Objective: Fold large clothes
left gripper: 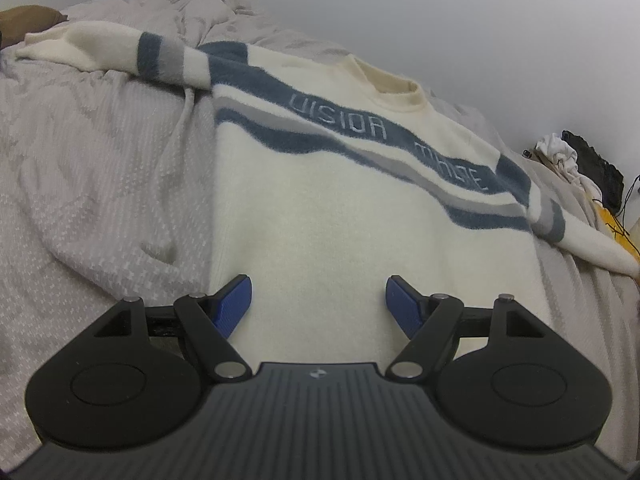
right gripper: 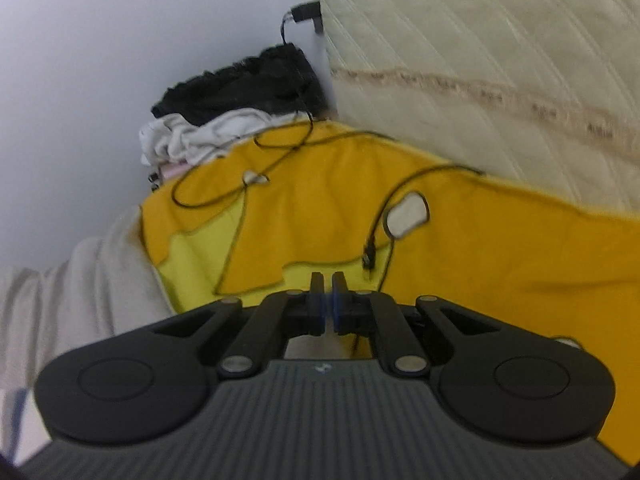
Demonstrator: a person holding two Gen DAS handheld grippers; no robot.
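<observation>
Evidently unfolded: sweater point(left gripper: 332, 200) lies flat ahead of the gaping left gripper point(left gripper: 319, 304); right gripper point(right gripper: 328, 300), pinched together, holds nothing.

black linkage arms, blue-padded jaws, ribbed grey housing

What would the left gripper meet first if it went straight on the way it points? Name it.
The cream sweater. The open left gripper points down at the plain lower part of the sweater's front, below the blue stripes, with nothing else in between. How far off the fabric lies is hard to judge from this view.
</observation>
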